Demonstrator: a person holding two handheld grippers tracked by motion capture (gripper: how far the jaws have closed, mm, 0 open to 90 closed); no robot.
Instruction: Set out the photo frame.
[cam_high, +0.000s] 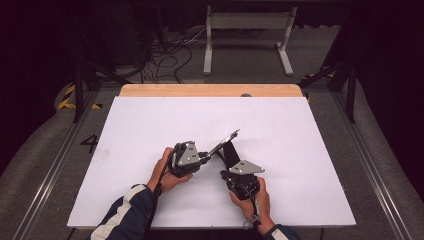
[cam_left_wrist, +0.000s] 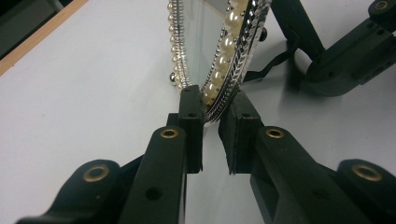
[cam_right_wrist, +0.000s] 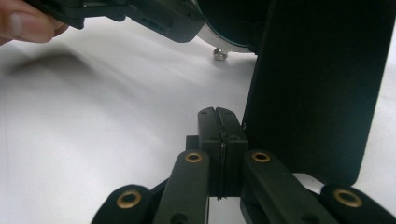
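Note:
An oval glass frame (cam_high: 225, 141) with a silver and pearl rim (cam_left_wrist: 231, 44) stands tilted on the white table. My left gripper (cam_left_wrist: 215, 100) is shut on the rim's lower edge, one pad on each face; from above it (cam_high: 201, 158) reaches in from the left. The frame's black back stand (cam_right_wrist: 317, 84) leans just right of my right gripper (cam_right_wrist: 220, 116), whose pads are pressed together with nothing seen between them. In the high view the right gripper (cam_high: 231, 161) points up at the stand (cam_high: 231, 151) from below.
The white table sheet (cam_high: 150, 120) spreads wide on all sides, with a wooden edge (cam_high: 210, 90) at the back. A thin black strap (cam_left_wrist: 273, 63) runs from the frame to the stand. A hand (cam_right_wrist: 25, 23) holds the left gripper close by.

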